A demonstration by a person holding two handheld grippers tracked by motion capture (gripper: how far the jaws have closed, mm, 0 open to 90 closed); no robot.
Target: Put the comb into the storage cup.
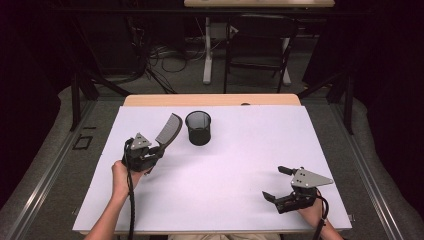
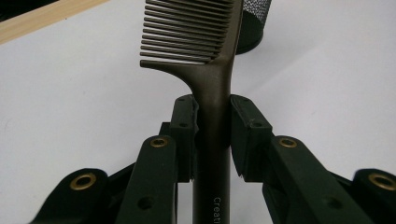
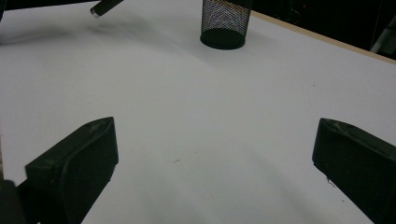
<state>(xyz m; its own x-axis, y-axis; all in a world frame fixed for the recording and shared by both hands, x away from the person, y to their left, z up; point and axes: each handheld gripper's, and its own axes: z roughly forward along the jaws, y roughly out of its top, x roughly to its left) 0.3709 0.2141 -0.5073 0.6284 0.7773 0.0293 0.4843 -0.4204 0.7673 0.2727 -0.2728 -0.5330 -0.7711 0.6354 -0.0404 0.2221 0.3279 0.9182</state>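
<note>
The left tool [image 1: 156, 151] clenches the handle of a dark comb [image 2: 212, 93], whose toothed end rises toward one o'clock, just beside the mesh cup [image 1: 198, 128] standing at the tool's two o'clock. At four o'clock, well apart on the white desk [image 1: 240, 150], the right tool [image 1: 276, 183] rests released with nothing between its jaws.

Left gripper [image 2: 212, 126] clamps comb [image 2: 210, 70] handle before mesh cup [image 2: 252, 23].

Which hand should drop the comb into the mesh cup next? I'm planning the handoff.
Left. The left gripper is already shut on the dark plastic comb, right beside the black mesh cup. The right gripper sits open near the table's near edge, farther away.
</note>
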